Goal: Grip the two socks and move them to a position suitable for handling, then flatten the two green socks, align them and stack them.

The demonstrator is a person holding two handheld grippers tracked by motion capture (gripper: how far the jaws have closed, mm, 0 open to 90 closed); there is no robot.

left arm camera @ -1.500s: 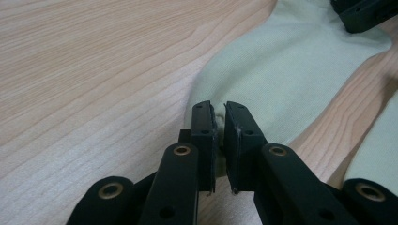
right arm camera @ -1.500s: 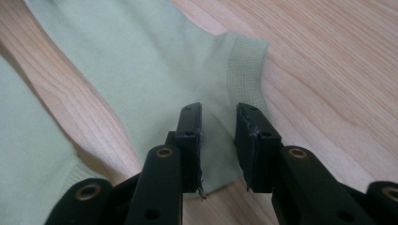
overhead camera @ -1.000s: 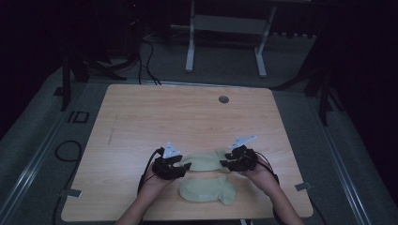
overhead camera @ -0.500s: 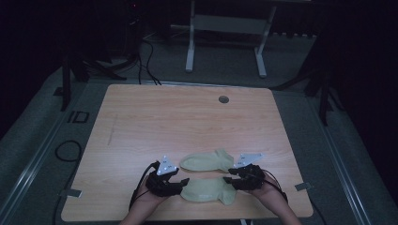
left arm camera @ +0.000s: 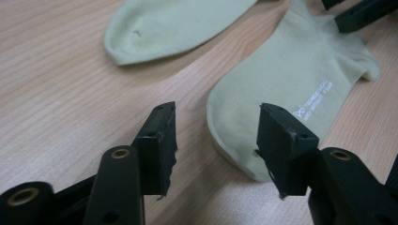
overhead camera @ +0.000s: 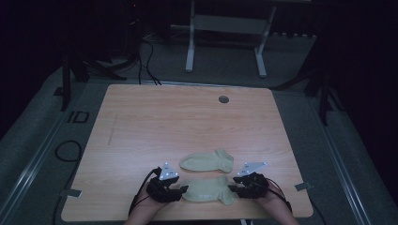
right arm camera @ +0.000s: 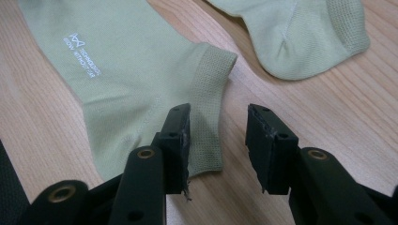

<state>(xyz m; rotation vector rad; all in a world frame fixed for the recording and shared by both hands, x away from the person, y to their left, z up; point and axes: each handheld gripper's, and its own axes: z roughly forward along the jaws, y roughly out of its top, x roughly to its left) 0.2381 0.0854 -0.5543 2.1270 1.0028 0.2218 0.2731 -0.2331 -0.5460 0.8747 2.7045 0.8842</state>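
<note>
Two pale green ankle socks lie flat on the wooden table (overhead camera: 141, 131). The near sock (overhead camera: 206, 190) lies close to the front edge, and the far sock (overhead camera: 207, 161) just behind it. My left gripper (overhead camera: 183, 190) is at the near sock's toe. In the left gripper view its jaws (left arm camera: 217, 112) stand apart with the toe (left arm camera: 234, 117) lying between them, unpinched; they have just closed a little. My right gripper (overhead camera: 231, 189) is at the cuff end. Its jaws (right arm camera: 219, 112) are open over the ribbed cuff edge (right arm camera: 211, 84), and the far sock (right arm camera: 300, 33) lies beyond.
A round cable hole (overhead camera: 224, 99) sits near the table's far edge. Bare wood stretches behind and left of the socks. The front edge runs just under the person's hands (overhead camera: 145, 213). A metal frame (overhead camera: 225, 28) and cables lie on the floor beyond the table.
Both hands have drawn back toward the front edge, from the far sock's ends to the near sock's ends. The far sock now lies uncovered and flat.
</note>
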